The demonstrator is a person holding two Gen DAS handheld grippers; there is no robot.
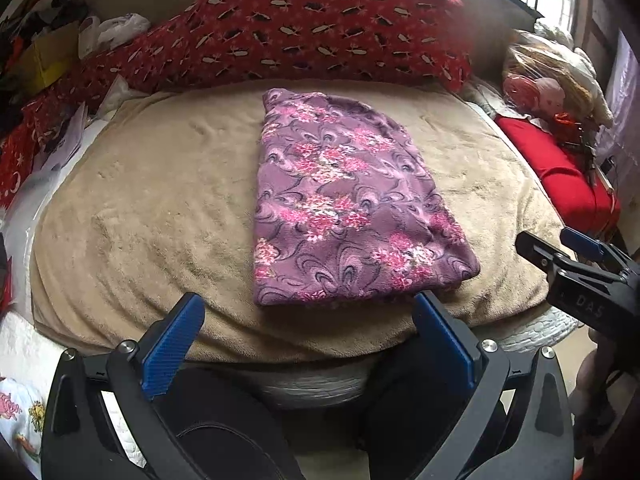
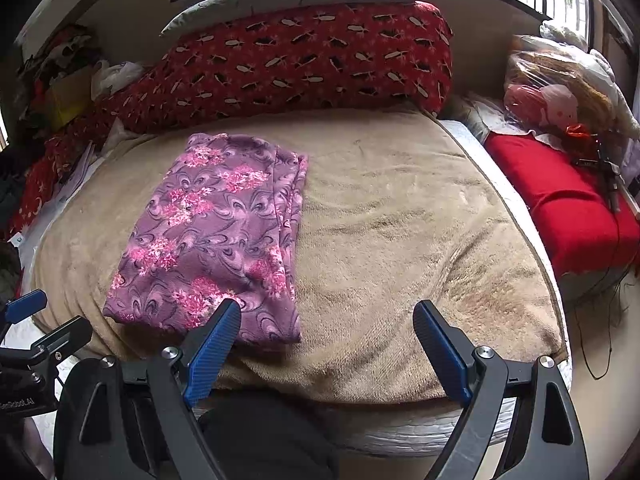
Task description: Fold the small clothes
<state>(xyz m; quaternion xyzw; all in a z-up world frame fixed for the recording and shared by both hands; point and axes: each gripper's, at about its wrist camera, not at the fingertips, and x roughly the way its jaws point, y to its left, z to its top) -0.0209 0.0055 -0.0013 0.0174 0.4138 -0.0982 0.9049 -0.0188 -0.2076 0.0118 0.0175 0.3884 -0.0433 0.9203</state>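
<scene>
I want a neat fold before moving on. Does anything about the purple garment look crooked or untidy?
Mostly tidy. The garment lies flat on the blanket, but along its right edge the layers do not line up and show as staggered strips.

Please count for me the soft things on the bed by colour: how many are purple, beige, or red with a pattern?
Purple floral garment: 1
Beige blanket: 1
Red patterned pillow: 1
Total: 3
</scene>
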